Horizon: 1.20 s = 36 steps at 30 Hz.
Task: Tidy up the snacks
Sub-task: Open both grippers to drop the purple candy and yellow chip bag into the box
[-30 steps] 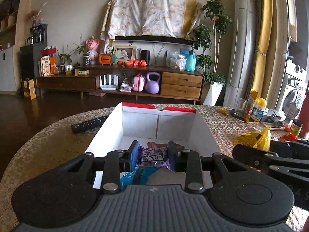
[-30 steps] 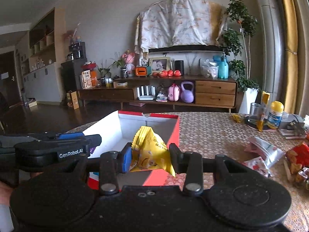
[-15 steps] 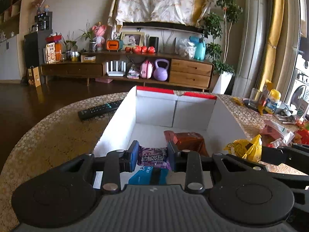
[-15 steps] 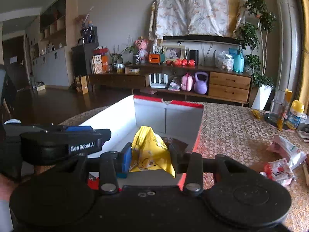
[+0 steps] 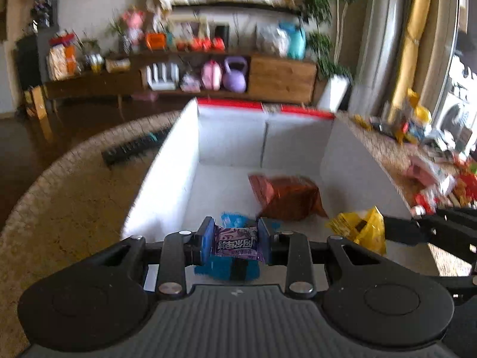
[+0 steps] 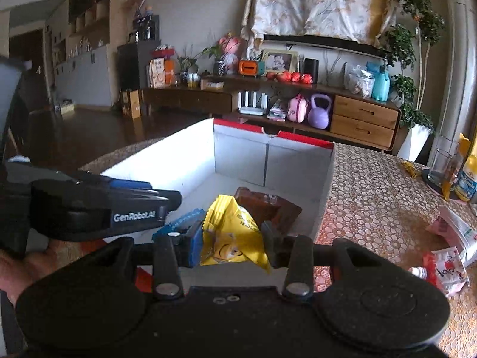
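Note:
A white cardboard box with a red rim stands open on the table. My left gripper hangs over its near end, shut on a purple snack packet. Below it in the box lies a blue packet, and a brown packet lies further in. My right gripper is beside the left one, over the box's near right part, shut on a yellow snack packet. In the right wrist view the left gripper reaches in from the left, above the blue packet.
A black remote control lies left of the box. The round table has a patterned cloth. Right of the box lie loose snack packets, and a glass and a yellow-capped bottle stand further back.
Both grippers have moved forward and down over the box and tilted downward, each still holding its packet. More of the box floor and the brown packet now show.

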{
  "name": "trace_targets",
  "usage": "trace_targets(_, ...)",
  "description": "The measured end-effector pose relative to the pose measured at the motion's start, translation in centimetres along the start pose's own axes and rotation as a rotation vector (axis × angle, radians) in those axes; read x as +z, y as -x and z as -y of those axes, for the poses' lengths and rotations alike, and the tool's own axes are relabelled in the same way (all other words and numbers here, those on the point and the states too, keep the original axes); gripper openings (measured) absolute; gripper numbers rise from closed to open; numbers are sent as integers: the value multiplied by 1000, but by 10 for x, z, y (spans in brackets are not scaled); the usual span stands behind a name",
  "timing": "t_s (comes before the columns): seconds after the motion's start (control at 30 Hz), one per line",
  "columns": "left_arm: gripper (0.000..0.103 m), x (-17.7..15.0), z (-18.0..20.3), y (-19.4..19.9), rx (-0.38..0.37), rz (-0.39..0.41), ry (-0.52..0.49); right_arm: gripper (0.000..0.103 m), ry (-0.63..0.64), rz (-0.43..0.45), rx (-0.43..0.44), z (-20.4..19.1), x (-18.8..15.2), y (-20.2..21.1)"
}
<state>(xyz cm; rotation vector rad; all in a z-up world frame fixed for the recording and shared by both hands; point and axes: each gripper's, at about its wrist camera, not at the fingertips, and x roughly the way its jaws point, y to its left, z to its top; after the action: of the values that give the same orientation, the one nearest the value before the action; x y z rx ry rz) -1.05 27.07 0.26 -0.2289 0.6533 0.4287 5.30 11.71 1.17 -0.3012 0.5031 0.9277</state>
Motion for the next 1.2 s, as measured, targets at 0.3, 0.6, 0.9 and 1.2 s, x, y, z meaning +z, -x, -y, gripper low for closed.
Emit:
trace_targets(0.3,32,-3,-5,-14,-2,-83,8,42,69,-89,31,-5,7,-15)
trace_targets(0.6,33,-3,-4,-14,5,-89,2,46,53,-90,29,-3,7,-16)
trace_targets(0.9,56,1,4,-8,20,-74,6,53,52,-68,-20,2,5,-6)
trace_targets(1.2,86,7,18,12,55,3,-17,55,16,-5,-33,16,3,24)
